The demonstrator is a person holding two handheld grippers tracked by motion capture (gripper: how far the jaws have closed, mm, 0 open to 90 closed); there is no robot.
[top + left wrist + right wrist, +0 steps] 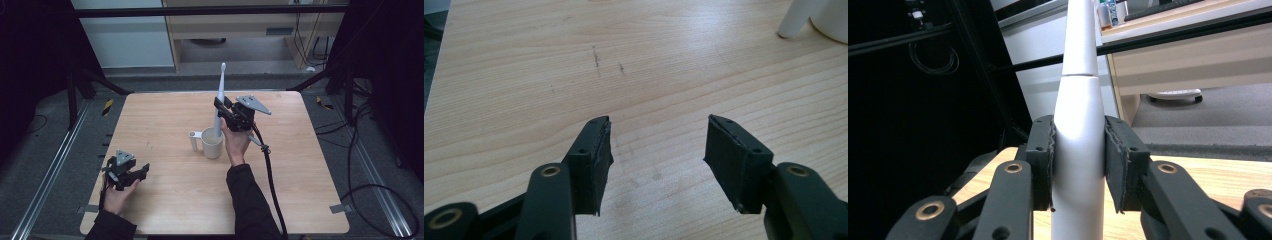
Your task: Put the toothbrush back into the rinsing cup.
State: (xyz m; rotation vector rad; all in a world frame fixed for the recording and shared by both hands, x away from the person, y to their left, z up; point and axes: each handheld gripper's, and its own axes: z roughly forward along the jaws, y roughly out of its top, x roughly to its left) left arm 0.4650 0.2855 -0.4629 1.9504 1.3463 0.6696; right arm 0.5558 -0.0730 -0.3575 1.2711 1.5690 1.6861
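A white electric toothbrush (220,97) stands upright with its lower end inside a white mug (212,143) near the middle of the wooden table (165,115). My right gripper (223,111) is shut on the toothbrush's handle just above the mug. In the right gripper view both pads press the white handle (1079,150) from either side. My left gripper (141,172) rests low at the table's front left, open, with nothing between its fingers (594,160). The mug's handle (793,20) shows at the top right of the left gripper view.
The mug's handle (193,140) points left. A black cable (270,175) trails from the right gripper toward the front edge. Dark frame bars and cables surround the table; a cabinet (240,25) stands behind it.
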